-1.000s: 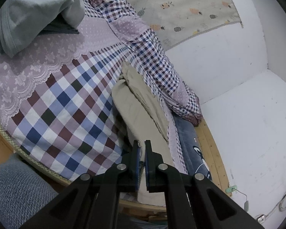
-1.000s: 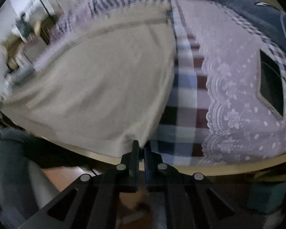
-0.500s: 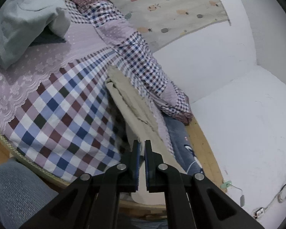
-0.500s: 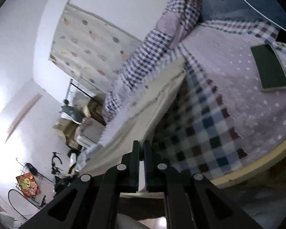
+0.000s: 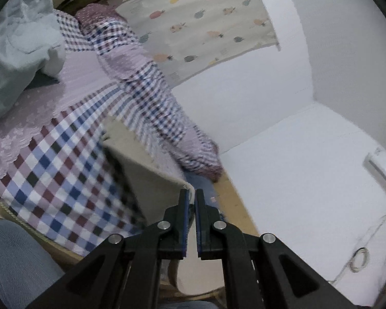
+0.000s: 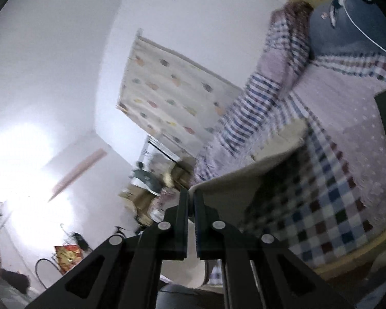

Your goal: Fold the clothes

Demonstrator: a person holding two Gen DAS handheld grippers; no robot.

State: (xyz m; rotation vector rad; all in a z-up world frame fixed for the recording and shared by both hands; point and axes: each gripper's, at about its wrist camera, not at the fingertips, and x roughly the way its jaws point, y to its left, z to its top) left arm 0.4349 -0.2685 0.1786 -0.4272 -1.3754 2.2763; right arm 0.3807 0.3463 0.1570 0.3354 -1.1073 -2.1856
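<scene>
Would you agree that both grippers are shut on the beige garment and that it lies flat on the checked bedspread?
Not quite: the beige garment is lifted off the checked bedspread, not flat, as the left wrist view shows. The left gripper and right gripper are indeed shut on it.

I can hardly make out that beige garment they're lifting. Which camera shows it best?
The left wrist view: the beige garment stretches from the checked bedspread to the left tongs. The right wrist view shows a blurrier, narrower strip at the right tongs.
</scene>
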